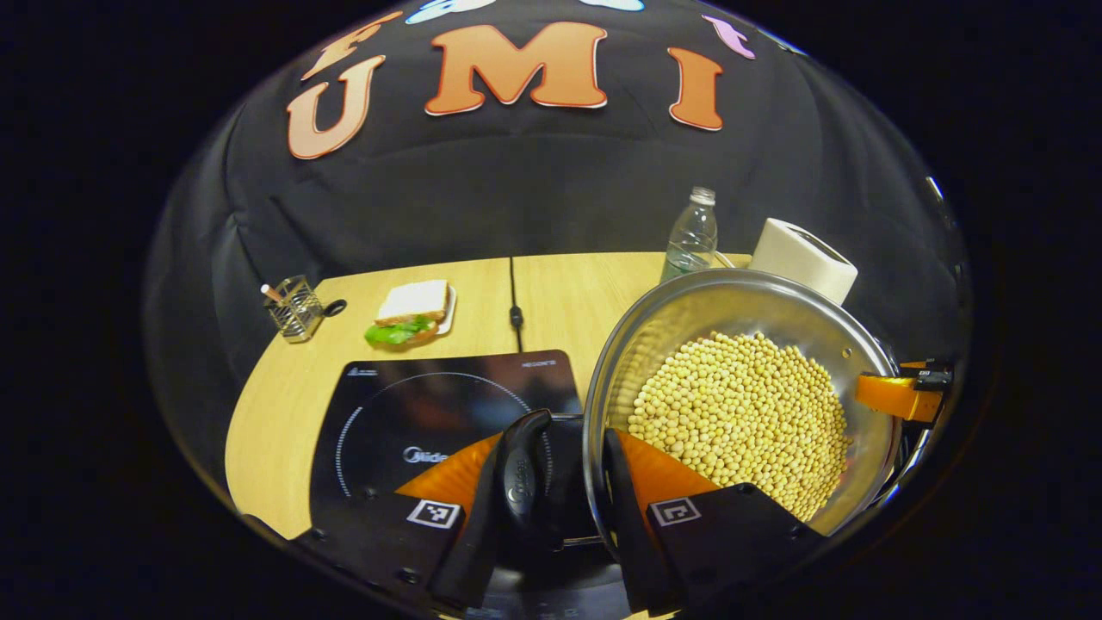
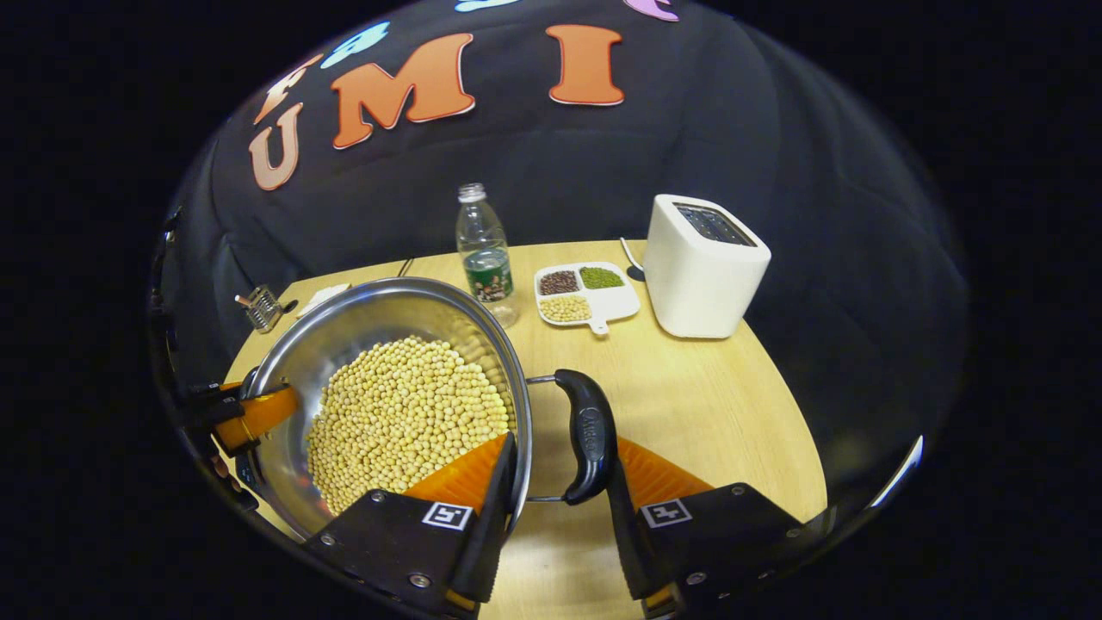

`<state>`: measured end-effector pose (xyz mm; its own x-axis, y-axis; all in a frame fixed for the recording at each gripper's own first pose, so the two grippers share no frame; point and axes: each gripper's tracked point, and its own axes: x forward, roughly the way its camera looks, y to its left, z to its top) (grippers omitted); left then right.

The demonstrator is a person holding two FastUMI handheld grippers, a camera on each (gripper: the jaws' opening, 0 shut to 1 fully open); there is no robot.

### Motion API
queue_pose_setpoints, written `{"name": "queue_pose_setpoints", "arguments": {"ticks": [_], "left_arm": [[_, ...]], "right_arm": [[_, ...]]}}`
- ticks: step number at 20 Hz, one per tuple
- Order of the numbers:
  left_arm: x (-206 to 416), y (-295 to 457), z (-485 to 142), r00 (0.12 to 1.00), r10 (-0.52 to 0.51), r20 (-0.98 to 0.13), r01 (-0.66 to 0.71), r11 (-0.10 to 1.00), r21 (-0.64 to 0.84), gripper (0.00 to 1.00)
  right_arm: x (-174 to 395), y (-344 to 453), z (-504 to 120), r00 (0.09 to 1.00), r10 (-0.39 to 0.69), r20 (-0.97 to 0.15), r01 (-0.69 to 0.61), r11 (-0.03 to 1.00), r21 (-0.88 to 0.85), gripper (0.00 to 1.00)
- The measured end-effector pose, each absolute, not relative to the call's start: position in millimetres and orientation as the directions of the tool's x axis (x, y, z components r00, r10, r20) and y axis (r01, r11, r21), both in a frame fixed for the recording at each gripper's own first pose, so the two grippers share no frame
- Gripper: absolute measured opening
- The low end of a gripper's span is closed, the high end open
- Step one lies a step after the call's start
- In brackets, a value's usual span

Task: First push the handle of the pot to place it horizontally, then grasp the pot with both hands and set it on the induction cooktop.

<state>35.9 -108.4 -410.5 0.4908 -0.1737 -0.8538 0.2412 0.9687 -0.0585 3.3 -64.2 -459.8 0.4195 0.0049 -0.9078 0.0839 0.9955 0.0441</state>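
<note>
Left gripper view looks over the pot (image 1: 740, 379), full of pale beans (image 1: 745, 422), tilted just right of the cooktop (image 1: 448, 413). The left gripper (image 1: 564, 504) has its fingers clamped on the pot's near side: one outside the black handle (image 1: 523, 478), the other inside the rim. Right gripper view shows the right gripper (image 2: 555, 508) gripping the opposite side likewise, one finger inside the wall by the beans (image 2: 405, 413), the other outside that handle (image 2: 585, 435). The pot (image 2: 379, 319) seems lifted off the surface (image 2: 715, 405), though I cannot be sure. Along the far edge stand a bottle (image 2: 484, 254), a divided dish (image 2: 587, 293) and a toaster (image 2: 702, 267); toward the far left corner sit a sandwich (image 1: 413, 312) and a wire holder (image 1: 294, 306).
</note>
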Motion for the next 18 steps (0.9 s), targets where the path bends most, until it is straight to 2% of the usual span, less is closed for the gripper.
{"name": "queue_pose_setpoints", "arguments": {"ticks": [1, 2, 3, 4, 5, 6, 7, 10, 11, 12, 13, 16, 17, 18], "left_arm": [[37.6, -96.7, -405.0, 0.5, -0.166, -0.85, 0.229, 0.972, -0.055, 0.66], [37.6, -85.0, -400.9, 0.508, -0.156, -0.847, 0.217, 0.975, -0.05, 0.63], [40.1, -72.1, -396.1, 0.518, -0.144, -0.843, 0.203, 0.978, -0.043, 0.66], [40.7, -58.7, -392.4, 0.525, -0.132, -0.841, 0.191, 0.981, -0.034, 0.66], [41.7, -45.4, -388.2, 0.531, -0.119, -0.839, 0.181, 0.983, -0.025, 0.63], [42.5, -33.0, -383.4, 0.535, -0.107, -0.838, 0.173, 0.985, -0.015, 0.66], [45.1, -23.5, -379.1, 0.541, -0.096, -0.836, 0.165, 0.986, -0.007, 0.63], [51.1, 5.9, -377.6, 0.558, -0.066, -0.827, 0.138, 0.99, 0.014, 0.66], [52.0, 14.4, -377.4, 0.561, -0.06, -0.826, 0.128, 0.992, 0.015, 0.66], [52.7, 21.9, -378.2, 0.56, -0.054, -0.826, 0.116, 0.993, 0.013, 0.63], [55.3, 30.7, -379.0, 0.558, -0.047, -0.828, 0.103, 0.995, 0.012, 0.63], [56.8, 46.3, -373.6, 0.563, -0.022, -0.826, 0.072, 0.997, 0.022, 0.63], [57.4, 51.6, -371.8, 0.564, -0.013, -0.825, 0.067, 0.997, 0.031, 0.63], [58.4, 59.4, -370.2, 0.566, -0.002, -0.824, 0.063, 0.997, 0.041, 0.66]], "right_arm": [[5.7, -63.9, -459.6, 0.43, 0.012, -0.903, 0.078, 0.996, 0.05, 0.57], [6.1, -69.2, -462.3, 0.441, 0.02, -0.897, 0.068, 0.996, 0.055, 0.52], [8.1, -68.9, -464.2, 0.449, 0.03, -0.893, 0.06, 0.996, 0.063, 0.52], [8.6, -69.4, -464.8, 0.454, 0.041, -0.89, 0.053, 0.996, 0.073, 0.57], [9.2, -71.1, -466.3, 0.455, 0.055, -0.889, 0.047, 0.995, 0.085, 0.52], [5.6, -72.1, -468.8, 0.455, 0.068, -0.888, 0.04, 0.995, 0.096, 0.57], [7.0, -72.7, -470.0, 0.452, 0.078, -0.889, 0.029, 0.994, 0.103, 0.57], [14.9, -77.5, -466.5, 0.458, 0.088, -0.885, 0.002, 0.995, 0.099, 0.57], [15.0, -77.1, -467.1, 0.462, 0.091, -0.882, -0.004, 0.995, 0.101, 0.57], [16.8, -78.3, -465.7, 0.466, 0.096, -0.879, -0.013, 0.995, 0.102, 0.52], [18.5, -79.3, -464.0, 0.469, 0.1, -0.877, -0.022, 0.995, 0.102, 0.57], [22.1, -80.1, -464.9, 0.477, 0.115, -0.871, -0.05, 0.993, 0.104, 0.57], [16.9, -76.6, -467.2, 0.476, 0.121, -0.871, -0.052, 0.993, 0.11, 0.52], [17.3, -77.5, -467.7, 0.472, 0.128, -0.873, -0.056, 0.992, 0.115, 0.57]]}}
